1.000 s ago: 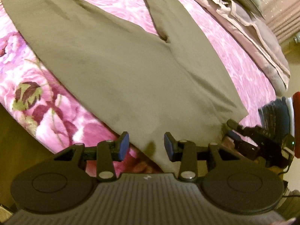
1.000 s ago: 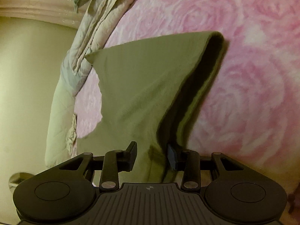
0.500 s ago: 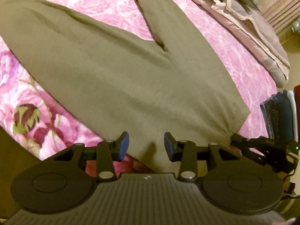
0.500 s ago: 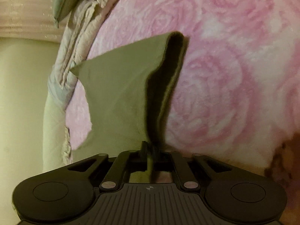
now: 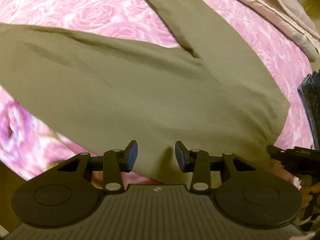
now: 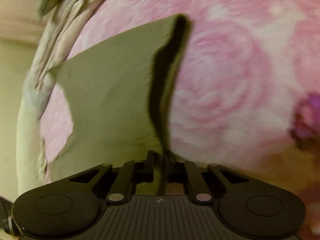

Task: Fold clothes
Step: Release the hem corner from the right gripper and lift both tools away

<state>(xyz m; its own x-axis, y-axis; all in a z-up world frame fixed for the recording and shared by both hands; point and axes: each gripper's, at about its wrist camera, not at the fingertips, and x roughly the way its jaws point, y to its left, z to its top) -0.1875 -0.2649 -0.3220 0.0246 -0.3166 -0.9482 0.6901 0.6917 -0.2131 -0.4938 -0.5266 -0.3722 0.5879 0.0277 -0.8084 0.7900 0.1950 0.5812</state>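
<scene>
Olive trousers spread on the rose-print bed.
Left hand-held gripper spread above the waistband; right hand-held gripper closing, pinching a lifted trouser edge.

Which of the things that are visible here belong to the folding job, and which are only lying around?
Part of the job:
- olive trousers, spread on the bed
- right gripper, its jaws closing on the trousers' edge
- left gripper, open over the waist edge

Just lying about:
- pink rose bedspread
- crumpled beige quilt at the bed's far side
- dark folded stack
</scene>
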